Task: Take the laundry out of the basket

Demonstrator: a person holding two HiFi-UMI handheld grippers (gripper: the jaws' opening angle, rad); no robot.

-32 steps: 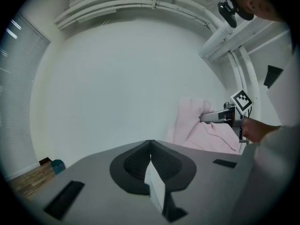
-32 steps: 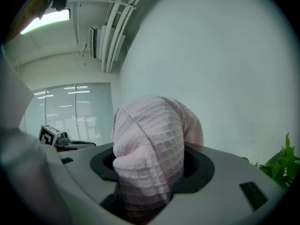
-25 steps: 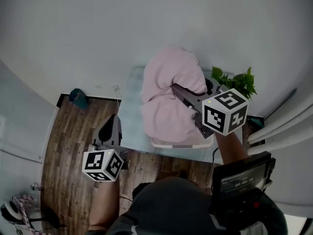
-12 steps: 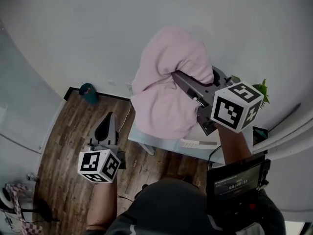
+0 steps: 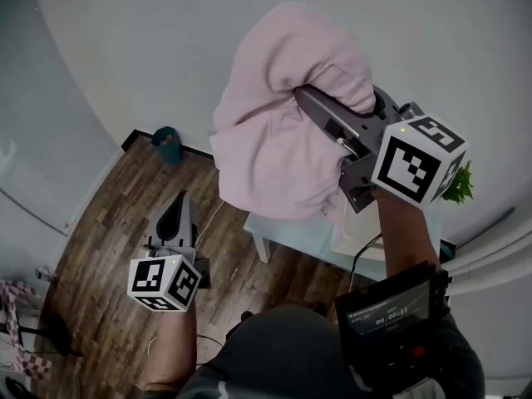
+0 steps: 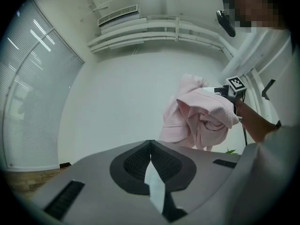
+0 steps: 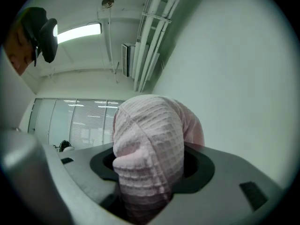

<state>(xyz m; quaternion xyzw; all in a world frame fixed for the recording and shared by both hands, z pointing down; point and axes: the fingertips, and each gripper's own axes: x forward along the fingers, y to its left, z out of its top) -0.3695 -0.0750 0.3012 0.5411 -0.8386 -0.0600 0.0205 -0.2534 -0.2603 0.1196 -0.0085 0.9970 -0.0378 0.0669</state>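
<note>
One right tool (image 5: 302,98) aloft with pink laundry (image 5: 266,152)

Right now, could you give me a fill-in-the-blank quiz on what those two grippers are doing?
1. The right gripper is clamped on a ___ cloth.
2. The left gripper, jaws together, holds ___.
3. The floor below the left gripper is made of ___.

Missing words: pink; nothing; wood.
</note>
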